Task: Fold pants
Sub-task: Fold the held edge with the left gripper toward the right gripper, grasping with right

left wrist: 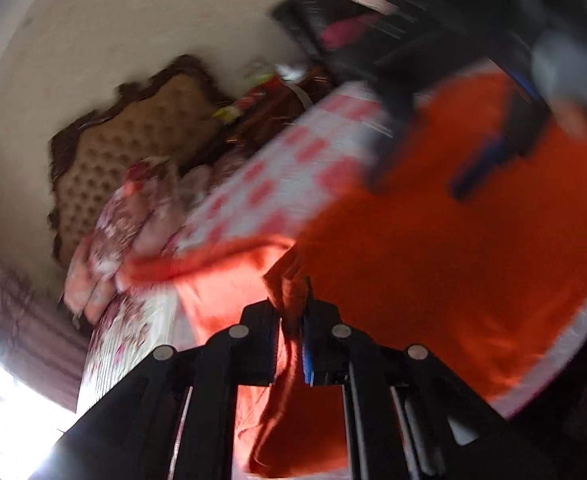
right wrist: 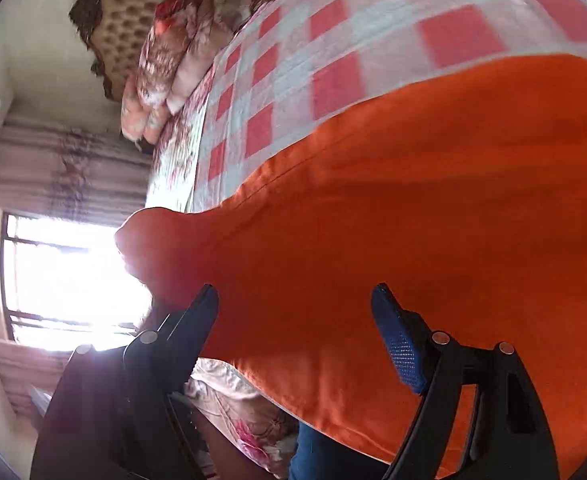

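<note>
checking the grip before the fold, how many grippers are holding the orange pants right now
1. The left gripper is shut on a bunch of the orange pants. The right gripper hangs over them, jaws open, holding nothing.

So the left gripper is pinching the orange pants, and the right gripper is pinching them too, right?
Not quite. The left gripper is pinching the orange pants, but the right gripper is open, its fingers spread apart over the cloth. The right wrist view shows it.

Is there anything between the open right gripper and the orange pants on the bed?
Nothing visible. The right gripper stands open directly over the orange pants, which lie spread on the checked bedspread, with no object between its fingers and the fabric.
</note>
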Motion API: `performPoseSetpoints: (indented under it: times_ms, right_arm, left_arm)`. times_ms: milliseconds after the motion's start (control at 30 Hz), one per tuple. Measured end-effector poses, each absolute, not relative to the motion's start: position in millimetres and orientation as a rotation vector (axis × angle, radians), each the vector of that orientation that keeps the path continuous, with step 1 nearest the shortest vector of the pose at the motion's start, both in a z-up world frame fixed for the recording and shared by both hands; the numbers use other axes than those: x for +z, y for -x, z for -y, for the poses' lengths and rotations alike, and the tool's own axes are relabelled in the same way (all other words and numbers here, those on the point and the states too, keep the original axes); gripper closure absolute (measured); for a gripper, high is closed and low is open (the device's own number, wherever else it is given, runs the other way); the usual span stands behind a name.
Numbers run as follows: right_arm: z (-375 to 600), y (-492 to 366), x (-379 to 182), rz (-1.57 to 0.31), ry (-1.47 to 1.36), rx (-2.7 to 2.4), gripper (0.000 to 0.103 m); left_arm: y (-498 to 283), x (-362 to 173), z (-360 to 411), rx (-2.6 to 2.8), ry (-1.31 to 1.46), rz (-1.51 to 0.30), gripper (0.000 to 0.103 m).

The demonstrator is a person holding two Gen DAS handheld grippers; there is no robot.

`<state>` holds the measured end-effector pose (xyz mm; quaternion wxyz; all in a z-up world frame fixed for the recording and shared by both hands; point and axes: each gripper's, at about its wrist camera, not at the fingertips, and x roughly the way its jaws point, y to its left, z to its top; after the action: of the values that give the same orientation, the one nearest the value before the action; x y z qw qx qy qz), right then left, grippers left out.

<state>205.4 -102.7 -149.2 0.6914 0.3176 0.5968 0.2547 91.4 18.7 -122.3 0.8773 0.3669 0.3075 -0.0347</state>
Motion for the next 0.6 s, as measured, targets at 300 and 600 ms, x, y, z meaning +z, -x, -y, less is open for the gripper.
performPoseSetpoints:
  times_ms: [300,600]
  right_arm:
    - [117,-204,-160,-1.356,-0.749,0.585,0.026]
    - [59,-217,-157,-1.421,-0.71,0.67,0.026]
  left_arm:
    - [-77,-139,-10,-0.136,-0.642,-0.675,0.094]
    - [-75,-116,-27,-0.115,-0.503,-0.656,0.094]
